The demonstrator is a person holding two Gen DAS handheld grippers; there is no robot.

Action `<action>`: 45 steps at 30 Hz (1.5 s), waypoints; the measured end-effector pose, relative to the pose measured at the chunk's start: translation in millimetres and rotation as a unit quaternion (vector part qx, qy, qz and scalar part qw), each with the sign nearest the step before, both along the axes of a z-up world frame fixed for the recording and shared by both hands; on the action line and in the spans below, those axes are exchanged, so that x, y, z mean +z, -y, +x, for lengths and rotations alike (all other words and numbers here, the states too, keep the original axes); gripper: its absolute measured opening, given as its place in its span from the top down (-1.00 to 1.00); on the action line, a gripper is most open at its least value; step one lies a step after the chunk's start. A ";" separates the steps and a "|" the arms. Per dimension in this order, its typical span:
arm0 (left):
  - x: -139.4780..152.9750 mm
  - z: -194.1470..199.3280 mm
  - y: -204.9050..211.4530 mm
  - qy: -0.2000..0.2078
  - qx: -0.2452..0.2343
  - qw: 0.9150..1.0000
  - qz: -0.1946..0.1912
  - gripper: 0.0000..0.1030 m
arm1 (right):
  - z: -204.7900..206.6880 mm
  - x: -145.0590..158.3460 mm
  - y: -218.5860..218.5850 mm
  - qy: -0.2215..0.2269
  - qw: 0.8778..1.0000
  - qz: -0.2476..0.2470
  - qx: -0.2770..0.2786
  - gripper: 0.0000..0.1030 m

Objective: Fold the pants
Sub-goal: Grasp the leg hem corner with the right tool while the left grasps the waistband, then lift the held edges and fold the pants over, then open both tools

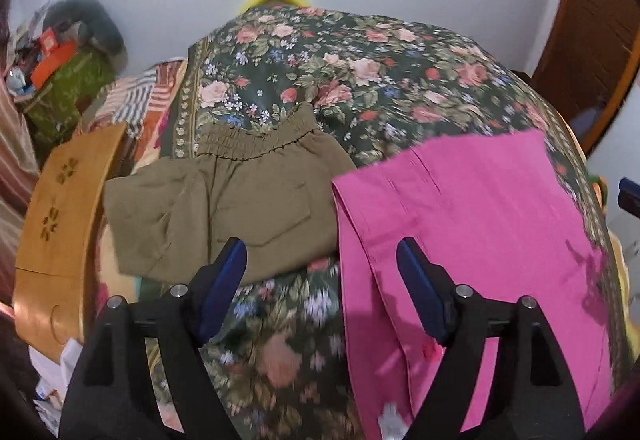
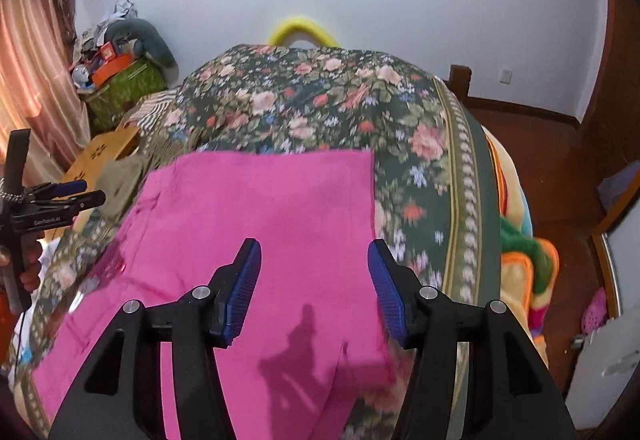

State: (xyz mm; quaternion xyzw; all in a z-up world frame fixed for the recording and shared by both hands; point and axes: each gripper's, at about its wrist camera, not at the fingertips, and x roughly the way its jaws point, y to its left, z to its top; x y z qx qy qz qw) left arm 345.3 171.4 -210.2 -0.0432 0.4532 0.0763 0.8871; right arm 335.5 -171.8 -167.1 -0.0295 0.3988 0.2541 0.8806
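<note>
Pink pants [image 1: 472,224] lie flat on the floral bedspread [image 1: 340,71], folded lengthwise; they also fill the middle of the right wrist view [image 2: 260,224]. My left gripper [image 1: 322,264] is open and empty, above the pants' left edge and the bedspread. My right gripper [image 2: 314,260] is open and empty, above the pants' right side near their right edge. The left gripper also shows in the right wrist view [image 2: 76,191] at the far left, held off the bed's left side.
Folded olive shorts [image 1: 228,191] lie left of the pink pants. A wooden stool [image 1: 60,224] stands by the bed's left side. A cluttered green box [image 2: 120,87] sits in the far left corner. Colourful blankets [image 2: 524,264] hang off the bed's right edge.
</note>
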 end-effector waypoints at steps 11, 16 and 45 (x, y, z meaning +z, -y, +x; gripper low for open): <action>-39.3 59.6 -11.0 -0.033 -0.020 0.997 -0.064 -0.47 | 78.0 -43.6 -19.1 -0.021 1.000 -0.001 -0.014 0.00; -56.4 70.8 -9.1 -0.044 -0.032 0.994 -0.093 -0.21 | 103.6 -62.1 -27.6 -0.045 0.999 0.017 -0.018 0.00; 65.0 16.6 25.4 0.040 -0.061 0.997 -0.002 0.78 | 49.5 52.0 -24.6 0.085 0.996 0.017 -0.013 0.93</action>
